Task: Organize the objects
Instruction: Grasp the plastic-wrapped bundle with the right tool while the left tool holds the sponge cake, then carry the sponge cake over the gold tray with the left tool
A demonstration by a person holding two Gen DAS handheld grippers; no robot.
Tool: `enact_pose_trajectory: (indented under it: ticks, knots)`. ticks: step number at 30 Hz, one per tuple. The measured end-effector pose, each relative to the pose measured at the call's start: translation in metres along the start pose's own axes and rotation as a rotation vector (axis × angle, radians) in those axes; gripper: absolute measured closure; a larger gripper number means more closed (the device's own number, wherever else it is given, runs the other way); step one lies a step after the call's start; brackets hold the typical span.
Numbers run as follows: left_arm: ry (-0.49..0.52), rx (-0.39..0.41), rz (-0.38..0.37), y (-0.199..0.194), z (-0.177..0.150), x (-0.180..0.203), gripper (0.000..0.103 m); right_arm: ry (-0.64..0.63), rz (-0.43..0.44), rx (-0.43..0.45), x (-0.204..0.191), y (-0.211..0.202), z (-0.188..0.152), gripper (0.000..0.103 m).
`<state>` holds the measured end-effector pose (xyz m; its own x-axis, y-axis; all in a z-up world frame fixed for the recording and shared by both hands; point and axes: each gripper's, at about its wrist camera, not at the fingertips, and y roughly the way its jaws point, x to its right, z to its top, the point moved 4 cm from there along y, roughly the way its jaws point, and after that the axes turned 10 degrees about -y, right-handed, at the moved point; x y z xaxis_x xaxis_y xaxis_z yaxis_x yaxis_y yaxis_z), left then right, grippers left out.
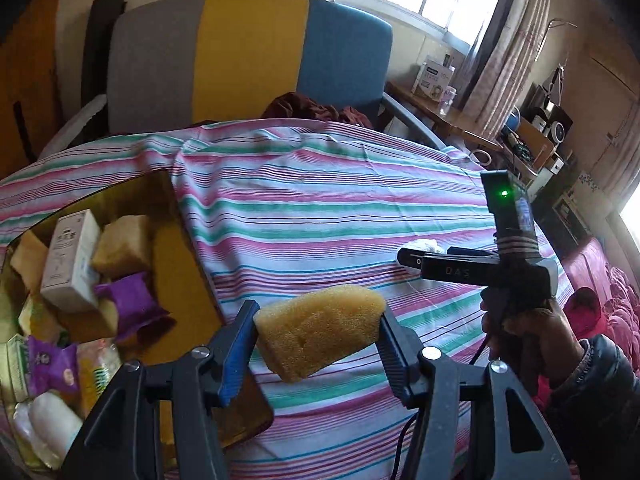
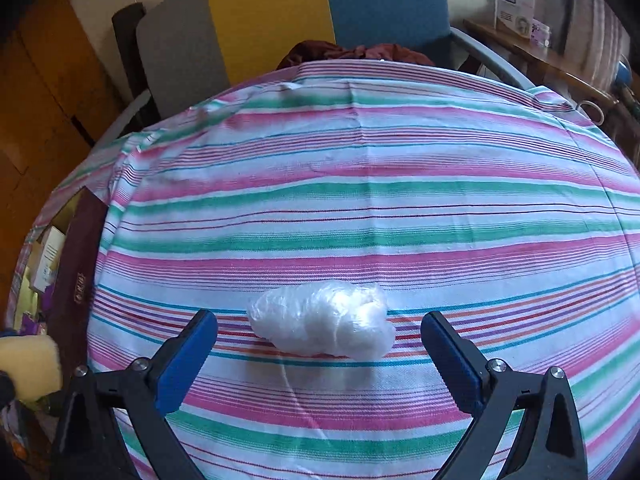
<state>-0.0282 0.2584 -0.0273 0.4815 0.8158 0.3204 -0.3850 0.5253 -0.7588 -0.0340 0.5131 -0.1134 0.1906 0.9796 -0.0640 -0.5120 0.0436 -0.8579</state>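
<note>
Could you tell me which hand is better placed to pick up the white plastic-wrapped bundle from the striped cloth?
Right. The right tongs stand open with the white bundle lying between them, while the left tongs are shut on the yellow sponge near the box.

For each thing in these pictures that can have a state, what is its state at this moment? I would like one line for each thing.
Left tool: shut on the sponge.
Sponge: held in the air above the striped cloth, squeezed at both ends.
Right tool: open, holding nothing.
White plastic bundle: lying on the striped cloth, between the open fingers, not gripped.
Box: open, partly filled with packets and sponges.
</note>
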Motion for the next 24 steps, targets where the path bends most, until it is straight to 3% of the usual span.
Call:
enact_pose_trajectory:
  ticks: [2,3,4,16,24]
  knots:
    - [-0.014,0.007,0.008,-0.005,-0.002,-0.006,0.045,-0.022,-0.036,-0.014,-0.001,0.005,-0.001,0.006]
    - [-0.02,0.01,0.015,-0.006,-0.003,-0.009,0.045,-0.026,-0.04,-0.02,-0.001,0.008,-0.001,0.029]
    - [-0.026,0.017,0.025,-0.009,-0.005,-0.012,0.045,-0.022,-0.038,-0.029,0.0,0.01,-0.002,0.036]
    - [-0.021,0.176,0.226,-0.061,-0.014,-0.063,0.045,-0.094,-0.061,-0.021,-0.011,0.005,-0.006,0.039]
    - [-0.071,0.192,0.282,-0.079,-0.026,-0.098,0.045,-0.124,-0.061,-0.014,-0.02,0.003,-0.01,0.039]
